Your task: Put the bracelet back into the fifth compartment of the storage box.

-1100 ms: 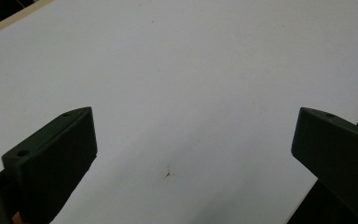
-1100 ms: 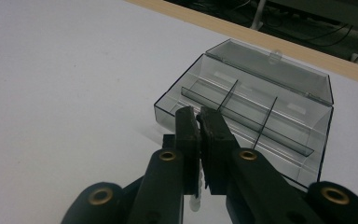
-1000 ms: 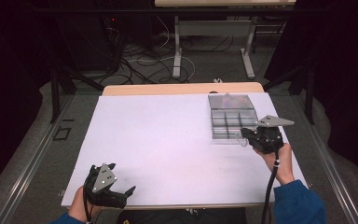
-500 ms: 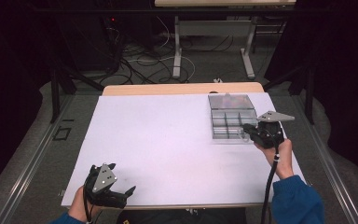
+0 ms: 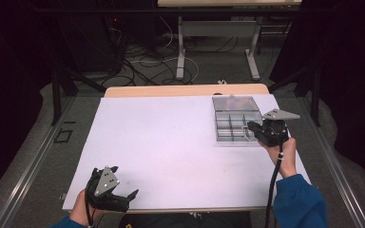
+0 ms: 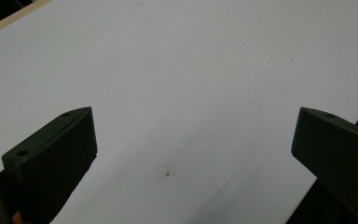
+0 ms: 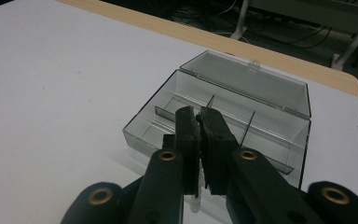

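Found at the far right of the white surface (image 5: 171, 142): clear compartment box (image 5: 237, 142), lid (image 7: 247, 79) thrown back toward the far edge, dividers visible. Contents blurred in the high view; in the right gripper view the near compartments look empty.

Found at the box's near right corner: right gripper (image 5: 251, 126), jaws drawn together to a narrow slit and pointing over the near compartments. Noted a pale sliver in the slit; cannot tell whether it is a held item or a reflection.

Found at the near left corner of the surface, well apart from the box: left gripper (image 5: 123, 183), jaws spread wide, nothing between them, bare surface beneath.

Risks judged from here:
- Shoving the light box across the smooth surface, caused by pressing on a wall with nothing bracing the box.
- Snagging a thin divider or the front wall (image 7: 140, 140), caused by lowering the jaws off-centre of a compartment.
- Dropping any small item into the wrong compartment or outside the box, caused by opening the jaws too high.
- Knocking the lid shut, caused by reaching too far.
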A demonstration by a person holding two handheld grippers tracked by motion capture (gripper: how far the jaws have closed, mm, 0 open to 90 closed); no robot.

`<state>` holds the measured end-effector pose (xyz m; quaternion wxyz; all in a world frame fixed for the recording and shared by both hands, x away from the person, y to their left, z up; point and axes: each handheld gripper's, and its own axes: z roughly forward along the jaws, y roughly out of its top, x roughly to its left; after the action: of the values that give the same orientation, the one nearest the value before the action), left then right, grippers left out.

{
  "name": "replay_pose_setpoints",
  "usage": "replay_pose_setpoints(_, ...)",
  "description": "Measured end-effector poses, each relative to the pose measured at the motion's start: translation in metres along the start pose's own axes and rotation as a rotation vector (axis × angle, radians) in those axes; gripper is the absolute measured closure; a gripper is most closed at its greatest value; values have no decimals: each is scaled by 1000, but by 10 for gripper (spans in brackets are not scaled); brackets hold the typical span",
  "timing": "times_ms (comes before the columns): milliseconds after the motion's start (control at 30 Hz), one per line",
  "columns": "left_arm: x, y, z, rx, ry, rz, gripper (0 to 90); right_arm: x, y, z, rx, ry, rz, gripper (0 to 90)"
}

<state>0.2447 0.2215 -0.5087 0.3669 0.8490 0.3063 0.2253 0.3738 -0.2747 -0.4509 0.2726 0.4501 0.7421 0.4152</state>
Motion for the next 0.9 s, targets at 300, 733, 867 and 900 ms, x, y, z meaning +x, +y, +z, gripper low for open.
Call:
replay_pose_setpoints(300,0,0,0,0,-2,-2,1,-1,1,8,-7,-6,1,866)
replay_pose_setpoints(733,0,0,0,6,-5,1,1,-5,3,16,-21,-17,0,865)
replay_pose_setpoints(867,0,0,1,7,-5,1,1,-6,3,19,-21,-21,-7,865)
replay_pose_setpoints(900,0,0,1,6,-5,1,1,-7,3,20,-20,-18,-1,865)
